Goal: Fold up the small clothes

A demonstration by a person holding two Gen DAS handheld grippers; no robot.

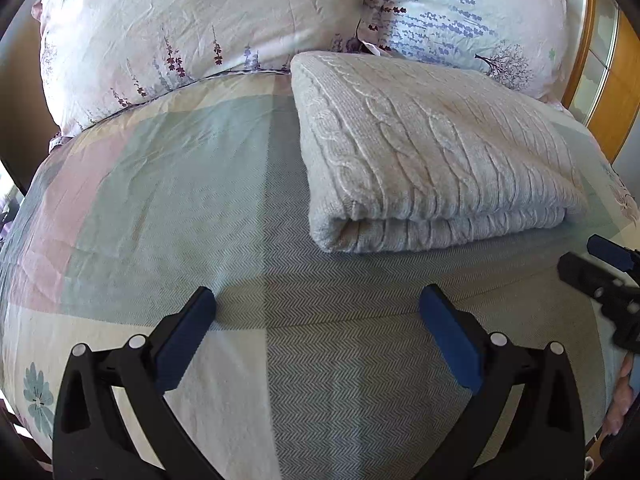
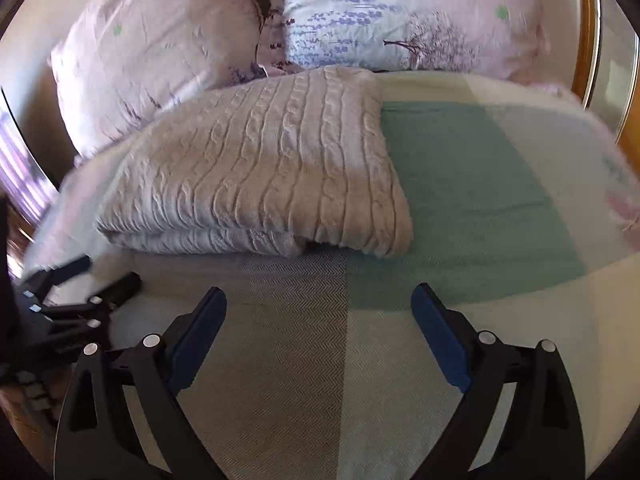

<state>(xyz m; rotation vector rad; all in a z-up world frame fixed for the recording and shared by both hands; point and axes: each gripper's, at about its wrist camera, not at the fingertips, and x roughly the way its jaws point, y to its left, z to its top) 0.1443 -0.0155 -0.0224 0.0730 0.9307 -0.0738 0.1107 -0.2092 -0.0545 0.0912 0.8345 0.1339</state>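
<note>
A pale cable-knit sweater (image 1: pixel 424 152) lies folded in a neat rectangle on the bed, its folded edge toward me. It also shows in the right wrist view (image 2: pixel 264 176). My left gripper (image 1: pixel 316 300) is open and empty, hovering over the bedcover a little in front of the sweater's left corner. My right gripper (image 2: pixel 320 300) is open and empty, in front of the sweater's right corner. The right gripper shows at the right edge of the left wrist view (image 1: pixel 604 268). The left gripper shows at the left edge of the right wrist view (image 2: pixel 80 292).
The bedcover (image 1: pixel 152 184) is patchwork in green, pink and cream with a herringbone panel. Two floral pillows (image 1: pixel 192 28) (image 1: pixel 472 16) lean at the head behind the sweater. A wooden bed frame (image 1: pixel 608 92) rises at the right.
</note>
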